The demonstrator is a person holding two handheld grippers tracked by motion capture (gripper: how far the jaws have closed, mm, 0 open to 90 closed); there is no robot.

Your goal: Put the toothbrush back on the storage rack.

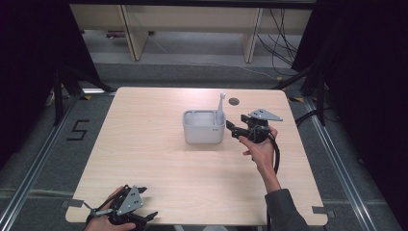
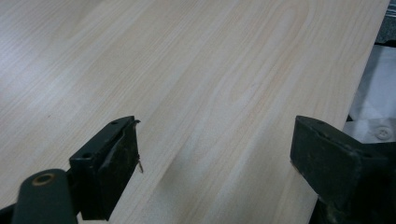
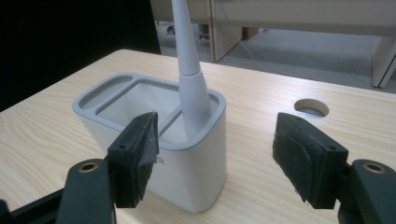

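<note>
From the high view: a pale wooden surface [image 1: 159, 163] with a grey-white holder [image 1: 203, 127] standing near its middle, split into compartments, and a white toothbrush [image 1: 221, 107] rising upright from the compartment at its right end. Just right of the holder, the right claw [image 1: 232, 130] held in a hand, jaws pointing left toward the holder's right wall, close beside it but apart. At the near left edge, the left claw [image 1: 150, 216] resting low in the other hand, well apart from the holder. A round cable hole [image 1: 234, 101] in the surface behind the holder. From the left gripper view: left claw [image 2: 215, 154] with jaws spread wide, nothing between them, bare wood grain below. From the right gripper view: right claw [image 3: 215, 158] likewise spread wide and gripping nothing, its left jaw in front of the holder [image 3: 187, 168], its right jaw out over bare wood. Toothbrush handle [image 3: 194, 93] standing in the nearest compartment, leaning slightly, thick end down. Two more compartments behind it, contents not visible. Cable hole [image 3: 311, 108] farther back on the right.
</note>
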